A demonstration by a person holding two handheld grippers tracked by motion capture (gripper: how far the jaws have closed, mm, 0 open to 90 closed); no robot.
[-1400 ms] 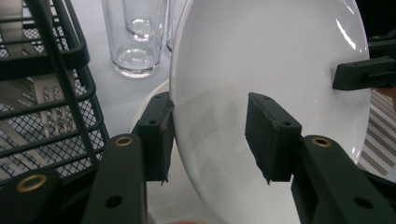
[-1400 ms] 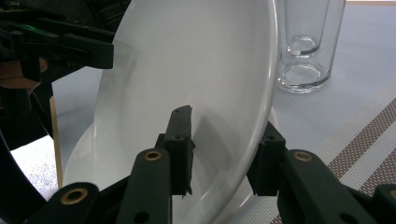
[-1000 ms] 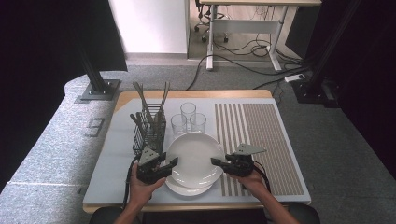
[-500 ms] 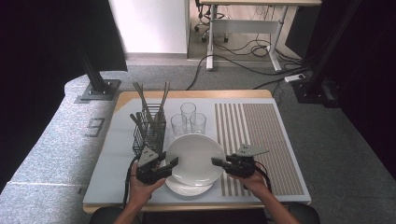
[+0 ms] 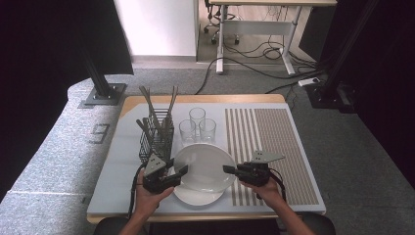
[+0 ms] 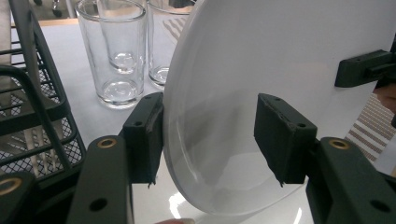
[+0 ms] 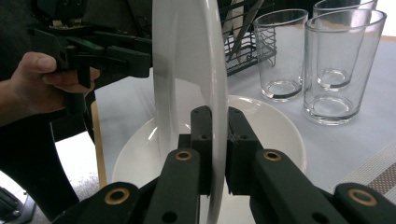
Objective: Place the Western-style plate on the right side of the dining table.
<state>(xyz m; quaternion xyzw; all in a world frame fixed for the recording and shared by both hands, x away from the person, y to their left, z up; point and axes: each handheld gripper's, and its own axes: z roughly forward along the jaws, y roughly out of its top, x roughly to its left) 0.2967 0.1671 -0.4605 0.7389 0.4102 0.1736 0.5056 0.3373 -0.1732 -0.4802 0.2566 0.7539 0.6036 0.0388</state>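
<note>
A white plate point(image 5: 203, 164) hangs tilted over a second white plate point(image 5: 198, 196) that lies on the table. My right gripper point(image 5: 227, 169) is shut on the raised plate's right rim. In the right gripper view both pads clamp the plate point(image 7: 187, 56) edge-on at the right gripper point(image 7: 215, 135). My left gripper point(image 5: 178, 174) straddles the left rim. Its jaws have just been opening. In the left gripper view the plate point(image 6: 280, 56) stands between the jaws of the left gripper point(image 6: 210, 135), with the right pad point(image 6: 280, 135) off its face.
Three clear glasses point(image 5: 198, 127) stand just behind the plates. A black wire basket point(image 5: 156, 139) with cutlery sticking up is at the left. A striped mat point(image 5: 274, 147) covers the right part of the table point(image 5: 112, 196).
Both hands and the raised plate keep their places. The left gripper's jaws look slightly wider apart than before.
</note>
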